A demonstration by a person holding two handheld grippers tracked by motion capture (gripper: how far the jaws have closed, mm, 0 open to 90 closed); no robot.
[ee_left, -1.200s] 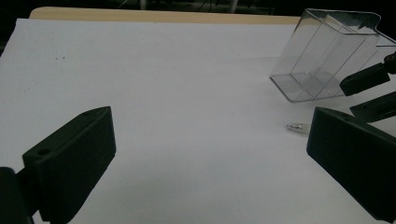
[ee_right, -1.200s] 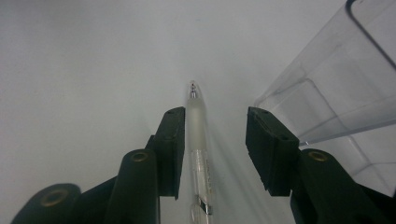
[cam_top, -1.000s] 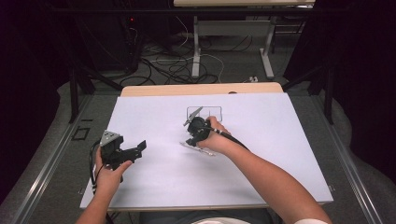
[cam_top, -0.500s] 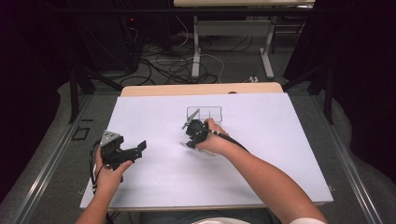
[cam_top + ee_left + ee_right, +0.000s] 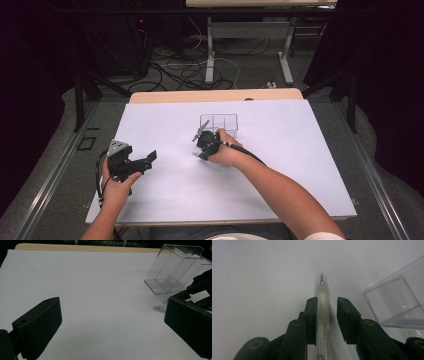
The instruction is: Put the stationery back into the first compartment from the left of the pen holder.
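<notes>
Between the pads of my right claw [image 5: 326, 315] lies a clear pen [image 5: 322, 302], flat on the white table [image 5: 300, 165], its tip pointing straight ahead of the claw. The left pad sits against the pen's frosted grip; the right pad stands a little off it, so a gap shows on that side. The jaws have just been closing around the pen, but they are not yet clamped on it.

Just to the right of this claw and slightly ahead sits a clear bin [image 5: 397, 302] with inner dividers, apart from the pen. In the high view the right claw [image 5: 202, 144] rests on the table directly in front of that bin [image 5: 220, 123].

My left claw [image 5: 112, 322] has its jaws wide apart with nothing between them, held above bare table. Ahead of it and to its right I see the pen's tip [image 5: 159, 307], and beyond that the bin [image 5: 175, 270]. In the high view the left claw [image 5: 145, 161] is well apart from the right one.

I can read no brand, label or writing on the pen or bin.
</notes>
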